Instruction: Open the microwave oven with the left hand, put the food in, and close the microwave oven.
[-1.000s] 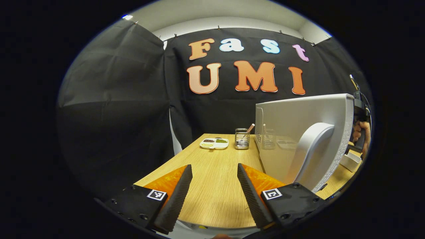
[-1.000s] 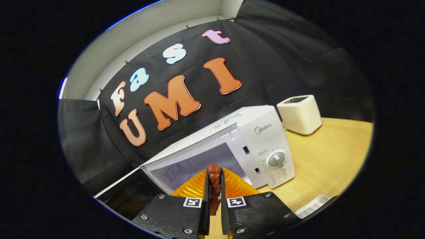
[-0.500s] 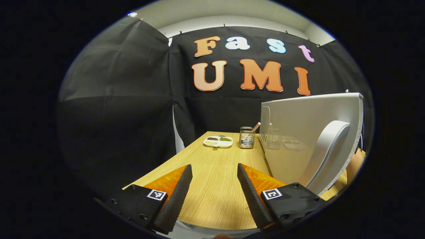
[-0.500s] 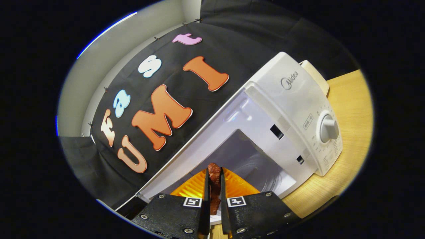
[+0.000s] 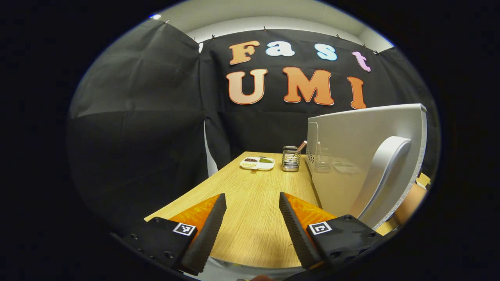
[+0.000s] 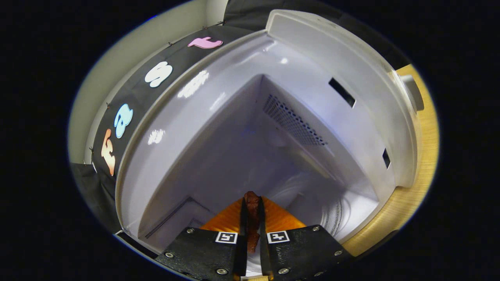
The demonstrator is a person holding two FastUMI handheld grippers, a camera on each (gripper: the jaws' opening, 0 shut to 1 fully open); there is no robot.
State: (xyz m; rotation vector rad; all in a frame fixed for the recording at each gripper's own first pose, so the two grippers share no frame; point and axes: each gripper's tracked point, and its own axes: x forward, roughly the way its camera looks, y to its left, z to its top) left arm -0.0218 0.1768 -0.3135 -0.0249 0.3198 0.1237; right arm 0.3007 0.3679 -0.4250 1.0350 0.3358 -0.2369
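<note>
light wooden table (image 5: 250, 203): white microwave oven (image 5: 351, 156) along right edge; white divided dish (image 5: 257, 163), metal mesh holder (image 5: 291, 158) near far edge.

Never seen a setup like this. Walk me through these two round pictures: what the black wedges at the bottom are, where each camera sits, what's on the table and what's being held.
A person holds a hand-held two-finger gripper in each hand; a fisheye camera rides on each and looks forward along its fingers. Those fingers are the wedges at the bottom.

The left gripper view looks along a wooden table. The left gripper is open and holds nothing. To its right stands the open microwave door with its curved handle. At the far end sit a divided dish and a metal holder with a utensil in it.

The right gripper view looks into the microwave, whose cavity looks empty. The right gripper is shut on a brown piece of food, held at the opening and not yet set down.
</note>
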